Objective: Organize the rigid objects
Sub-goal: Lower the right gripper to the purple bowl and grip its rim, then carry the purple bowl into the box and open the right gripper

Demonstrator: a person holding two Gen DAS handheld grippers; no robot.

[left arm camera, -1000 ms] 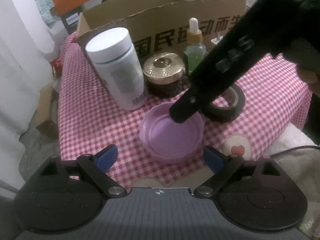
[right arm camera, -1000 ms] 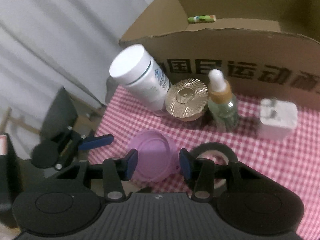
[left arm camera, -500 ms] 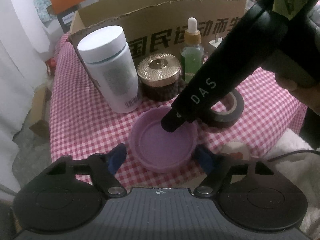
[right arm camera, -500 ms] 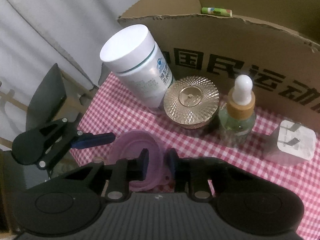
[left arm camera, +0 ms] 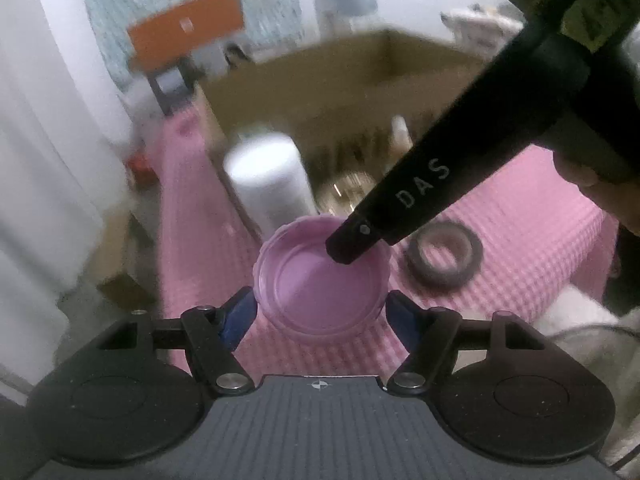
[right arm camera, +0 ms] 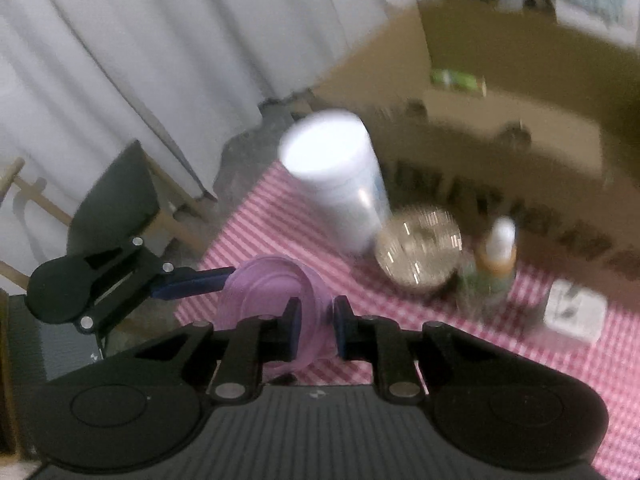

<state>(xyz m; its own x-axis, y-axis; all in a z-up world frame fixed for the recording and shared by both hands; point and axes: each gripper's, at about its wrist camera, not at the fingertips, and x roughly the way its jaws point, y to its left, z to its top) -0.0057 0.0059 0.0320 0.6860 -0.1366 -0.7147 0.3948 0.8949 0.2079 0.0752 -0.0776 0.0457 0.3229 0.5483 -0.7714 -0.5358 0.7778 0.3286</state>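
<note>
The right hand-held gripper (right arm camera: 314,330) is clamped on the rim of the purple lid (right arm camera: 276,300), one finger inside the rim and one outside. The left hand-held gripper (left arm camera: 320,314) has its jaws set wide on the two sides of the same lid, and its blue pads (left arm camera: 240,314) stand at the lid's edge; the frames do not show clearly whether they press on it or only frame it, so I read them as apart and not gripping.

The step in hand seems to be to carry the lid toward the cardboard box (right arm camera: 500,120). To do this well, I think the right gripper should keep the pinch firm, because a thin rim can turn between two pads. The lid should travel level and pass above the white bottle (right arm camera: 340,176) and the gold-lidded jar (right arm camera: 420,248), which both stand between the lid and the box wall. The left gripper can stay under or beside the lid as a support, but it must not push against the right one.

The lid is round, shallow, pale purple and a little translucent, with a scalloped outer edge and a raised ring inside. It seems lifted just above the checked cloth of the counter (right arm camera: 520,360), in front of the white bottle. A black tape roll (left arm camera: 446,252) lies beside the lid.
</note>
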